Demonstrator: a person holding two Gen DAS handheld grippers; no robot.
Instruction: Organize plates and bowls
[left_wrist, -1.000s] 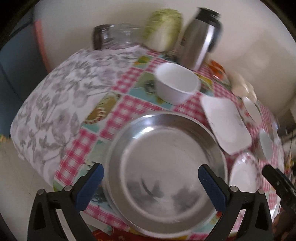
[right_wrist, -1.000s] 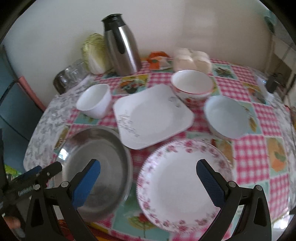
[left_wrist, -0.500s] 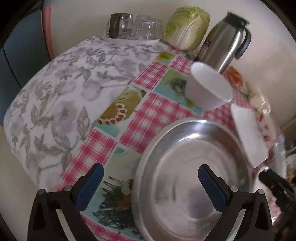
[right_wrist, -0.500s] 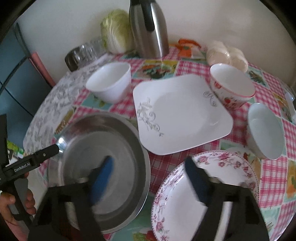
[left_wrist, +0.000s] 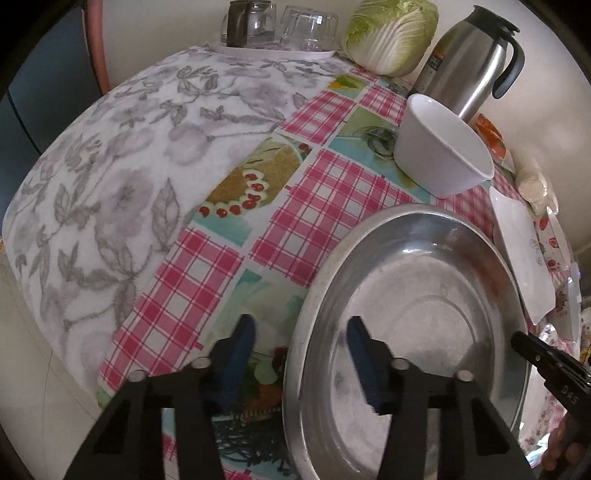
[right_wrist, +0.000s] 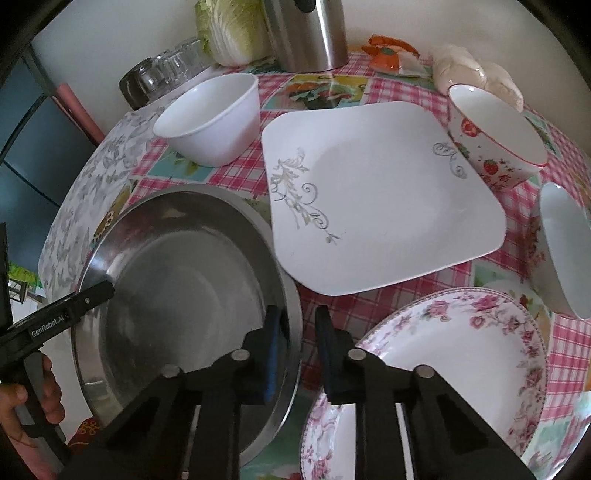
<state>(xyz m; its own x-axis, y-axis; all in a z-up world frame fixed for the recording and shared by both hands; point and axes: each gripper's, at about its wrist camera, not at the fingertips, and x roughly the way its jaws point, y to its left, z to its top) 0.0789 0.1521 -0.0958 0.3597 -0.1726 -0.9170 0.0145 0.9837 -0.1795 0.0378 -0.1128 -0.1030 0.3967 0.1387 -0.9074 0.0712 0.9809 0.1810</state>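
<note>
A wide steel basin (left_wrist: 424, 314) (right_wrist: 184, 277) sits at the near corner of the table. My left gripper (left_wrist: 301, 332) straddles its left rim, one finger outside and one inside. Its jaws are closing and the pads stand clear of the metal. My right gripper (right_wrist: 299, 332) is shut on the basin's right rim. Beside the basin lie a square white plate (right_wrist: 376, 192) and a round rose-patterned plate (right_wrist: 443, 369). A plain white bowl (left_wrist: 439, 155) stands behind the basin. A strawberry bowl (right_wrist: 491, 136) and another white bowl (right_wrist: 565, 251) stand to the right.
A steel thermos (left_wrist: 469, 55), a cabbage (left_wrist: 391, 33) and upturned glasses (left_wrist: 280, 26) line the wall at the back. The grey floral cloth (left_wrist: 110, 184) drops off at the table's left edge. A hand (right_wrist: 22, 402) grips the left tool's handle.
Both grippers came down onto opposite rims of the steel basin. The left jaws narrowed around the left rim; the right jaws went from wide open to shut on the right rim.
</note>
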